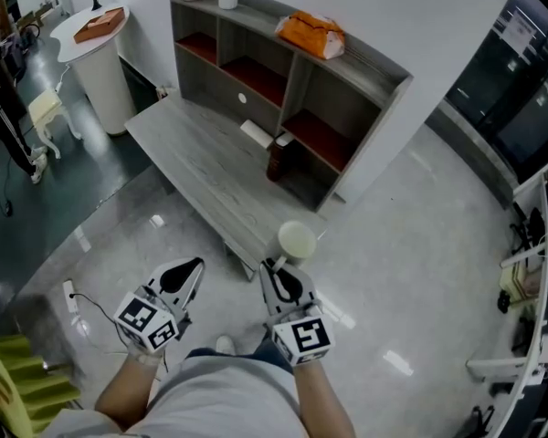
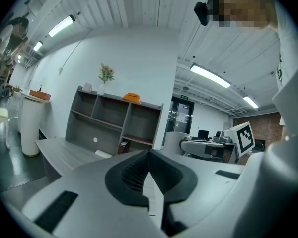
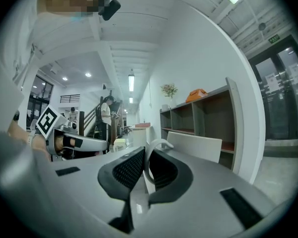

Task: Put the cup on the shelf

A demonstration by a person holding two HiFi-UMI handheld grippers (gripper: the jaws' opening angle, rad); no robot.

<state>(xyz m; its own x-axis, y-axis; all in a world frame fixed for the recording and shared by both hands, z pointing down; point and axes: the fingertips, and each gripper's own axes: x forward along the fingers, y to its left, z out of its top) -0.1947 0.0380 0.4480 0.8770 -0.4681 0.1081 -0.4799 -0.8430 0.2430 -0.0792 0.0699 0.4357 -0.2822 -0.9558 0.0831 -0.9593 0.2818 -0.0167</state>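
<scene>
White cup [image 1: 297,242] hangs by its handle in right gripper [image 1: 276,269].

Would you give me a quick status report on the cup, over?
Left gripper shut, empty. Right gripper shut on cup handle. Desk stands before shelf.

Bright even indoor light, ceiling tubes [image 2: 216,77] glowing, glare patches on floor [image 1: 411,245], fisheye-bent dark corners

left gripper [image 1: 190,270]: pale grey shell; black ribbed pads [image 2: 131,175]; left marker cube [image 1: 148,321] white with black squares | right gripper [image 1: 274,272]: same grey-and-black build; right marker cube [image 1: 303,338] alike | clothing: light grey shirt [image 1: 221,401]; dark blue trousers [image 1: 254,354]; white shoe [image 1: 224,344]
</scene>
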